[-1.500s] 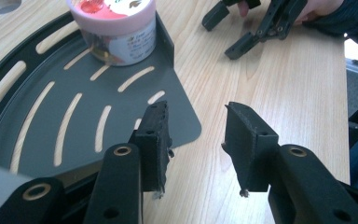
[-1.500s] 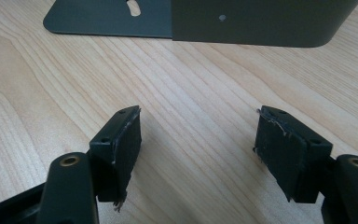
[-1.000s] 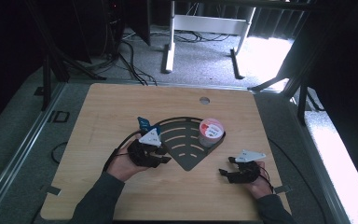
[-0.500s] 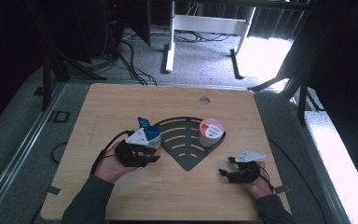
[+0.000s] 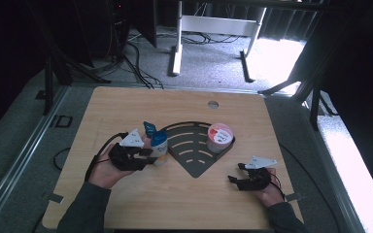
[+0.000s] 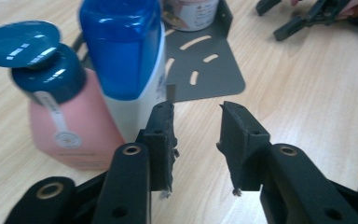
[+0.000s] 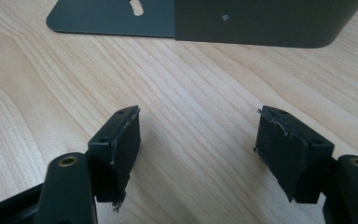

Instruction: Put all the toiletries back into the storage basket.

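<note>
Your left hand-held gripper [image 6: 196,140], jaws just opening and empty, risks toppling the white bottle [image 6: 128,60] against the pink bottle [image 6: 63,116] beside it.

You have a wooden table [image 5: 126,104] with a round hole [image 5: 213,104] near its far edge; beyond it, cables [image 5: 136,58] trail over grey carpet [image 5: 213,63] beside a white frame's 2 legs [image 5: 177,53]; a bright patch lights the floor [image 5: 277,56].
</note>
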`<state>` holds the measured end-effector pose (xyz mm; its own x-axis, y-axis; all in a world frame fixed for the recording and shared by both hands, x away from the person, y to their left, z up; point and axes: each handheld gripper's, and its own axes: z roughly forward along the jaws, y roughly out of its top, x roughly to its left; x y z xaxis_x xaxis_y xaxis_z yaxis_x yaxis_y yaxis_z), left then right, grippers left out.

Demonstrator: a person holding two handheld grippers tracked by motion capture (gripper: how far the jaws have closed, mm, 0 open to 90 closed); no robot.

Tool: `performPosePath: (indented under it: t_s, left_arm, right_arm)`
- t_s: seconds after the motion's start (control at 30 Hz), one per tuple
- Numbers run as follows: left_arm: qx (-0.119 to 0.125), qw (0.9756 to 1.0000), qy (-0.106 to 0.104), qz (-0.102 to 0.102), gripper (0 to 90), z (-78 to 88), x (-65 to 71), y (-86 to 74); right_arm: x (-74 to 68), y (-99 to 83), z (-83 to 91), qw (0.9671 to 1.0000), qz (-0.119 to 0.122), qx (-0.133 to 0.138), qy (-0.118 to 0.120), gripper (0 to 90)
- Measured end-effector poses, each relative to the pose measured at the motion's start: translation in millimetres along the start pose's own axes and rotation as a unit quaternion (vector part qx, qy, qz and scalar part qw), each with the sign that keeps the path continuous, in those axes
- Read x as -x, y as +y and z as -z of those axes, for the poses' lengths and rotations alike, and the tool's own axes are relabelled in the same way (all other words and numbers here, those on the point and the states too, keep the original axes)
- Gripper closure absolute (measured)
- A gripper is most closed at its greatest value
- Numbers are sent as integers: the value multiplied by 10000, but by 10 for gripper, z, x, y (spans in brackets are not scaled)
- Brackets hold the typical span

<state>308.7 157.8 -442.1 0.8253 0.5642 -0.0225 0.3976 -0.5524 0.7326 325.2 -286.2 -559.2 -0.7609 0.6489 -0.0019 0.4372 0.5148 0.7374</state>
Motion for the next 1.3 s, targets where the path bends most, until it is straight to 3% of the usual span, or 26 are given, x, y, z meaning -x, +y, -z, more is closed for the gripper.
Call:
performPosePath:
  t_s: [0.2, 0.3, 0.53, 0.93, 1.3]
  left_arm:
    - [-18, 10000, 80, 47, 615, 39, -29, -10]
    - [-61, 9994, 319, 107, 579, 63, -67, 5]
    - [-175, 9987, 476, 105, 556, -3, -104, 54]
    - [-376, 9980, 446, 260, 558, -158, -205, 63]
    - [-473, 9970, 510, 326, 640, -184, -164, 85]
  right_arm:
    - [-1, 0, -1, 10000, -4, 4, -1, 302]
    - [0, 0, -1, 10000, -3, 6, -1, 302]
    - [-1, 0, -1, 10000, -4, 9, -2, 302]
    - [1, 0, -1, 10000, 9, 6, 1, 302]
    - [1, 0, -1, 10000, 9, 7, 0, 302]
